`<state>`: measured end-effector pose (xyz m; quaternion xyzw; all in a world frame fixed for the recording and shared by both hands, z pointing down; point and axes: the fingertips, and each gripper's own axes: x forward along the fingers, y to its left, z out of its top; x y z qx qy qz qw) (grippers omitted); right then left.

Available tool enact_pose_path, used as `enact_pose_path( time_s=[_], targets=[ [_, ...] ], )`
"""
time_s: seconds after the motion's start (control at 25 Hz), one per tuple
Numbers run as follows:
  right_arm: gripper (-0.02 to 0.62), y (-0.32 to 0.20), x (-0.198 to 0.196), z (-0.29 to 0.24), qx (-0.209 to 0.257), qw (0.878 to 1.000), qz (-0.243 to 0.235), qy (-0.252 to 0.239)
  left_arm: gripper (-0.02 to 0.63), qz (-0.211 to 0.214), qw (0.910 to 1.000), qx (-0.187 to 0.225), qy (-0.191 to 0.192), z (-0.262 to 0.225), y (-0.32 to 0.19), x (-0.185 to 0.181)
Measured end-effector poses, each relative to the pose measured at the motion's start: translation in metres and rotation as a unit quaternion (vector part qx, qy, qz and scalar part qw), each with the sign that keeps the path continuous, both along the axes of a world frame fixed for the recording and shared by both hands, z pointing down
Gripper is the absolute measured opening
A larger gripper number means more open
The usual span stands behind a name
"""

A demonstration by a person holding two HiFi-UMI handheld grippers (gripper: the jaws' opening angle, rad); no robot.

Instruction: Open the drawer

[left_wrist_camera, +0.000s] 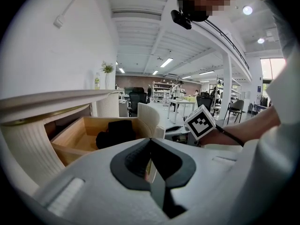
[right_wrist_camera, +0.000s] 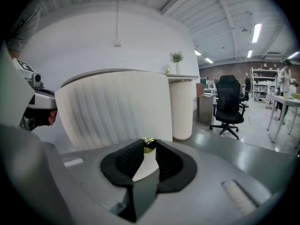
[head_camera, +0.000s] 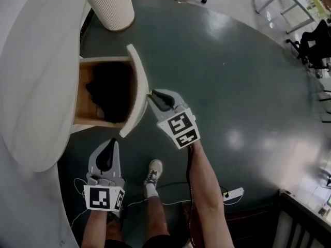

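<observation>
Drawer well out: my right gripper (head_camera: 151, 95) has its jaws pinched on the small brass knob (right_wrist_camera: 149, 144) at the middle of the drawer (head_camera: 83, 89) front, which stands clear of the white tabletop (head_camera: 36, 76) with a dark bundle (head_camera: 111, 92) showing inside. The left gripper (head_camera: 112, 141) hangs near the drawer's nearer corner, jaws together on nothing. I judge the opening mostly done; at most a last pull and the release remain.

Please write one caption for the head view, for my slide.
Right claw pinches the gold knob of the opened drawer; left claw hangs empty.
</observation>
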<state>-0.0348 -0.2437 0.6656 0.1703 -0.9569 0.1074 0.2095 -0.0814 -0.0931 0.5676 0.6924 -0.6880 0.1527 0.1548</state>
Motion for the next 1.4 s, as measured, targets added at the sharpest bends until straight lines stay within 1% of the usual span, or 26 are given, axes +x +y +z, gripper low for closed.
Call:
enact_pose_path(
  time_s=[0.44, 0.96, 1.12, 1.16, 1.2, 1.28, 1.36, 1.4],
  targets=[
    [0.080, 0.000, 0.001, 0.001, 0.007, 1.000, -0.001, 0.006, 0.009, 0.006, 1.0000, 0.000, 0.002, 0.003, -0.008, -0.009],
    [0.077, 0.001, 0.004, 0.002, 0.002, 1.000, 0.021, 0.005, 0.009, 0.012, 0.9999, 0.004, 0.002, -0.002, -0.012, -0.019],
    [0.083, 0.000, 0.003, 0.002, 0.009, 0.999, 0.029, 0.019, 0.009, 0.012, 0.9999, 0.008, 0.003, -0.006, -0.013, -0.021],
    [0.088, 0.000, 0.002, 0.003, 0.014, 0.999, 0.034, 0.025, 0.009, 0.011, 0.9999, 0.009, 0.003, -0.007, -0.013, -0.021],
    [0.123, 0.000, 0.003, 0.002, 0.019, 0.999, 0.039, 0.031, 0.009, 0.012, 0.9999, 0.010, 0.003, -0.009, -0.012, -0.021],
    [0.145, -0.001, 0.006, 0.001, 0.025, 0.998, 0.052, 0.037, 0.009, 0.015, 0.9998, 0.012, 0.002, -0.014, -0.012, -0.019],
    [0.189, -0.003, 0.010, -0.004, 0.024, 0.997, 0.063, 0.033, 0.009, 0.017, 0.9997, 0.016, 0.001, -0.020, -0.012, -0.018],
    [0.198, -0.004, 0.013, -0.007, 0.022, 0.997, 0.068, 0.029, 0.009, 0.018, 0.9997, 0.018, 0.000, -0.024, -0.013, -0.018]
  ],
)
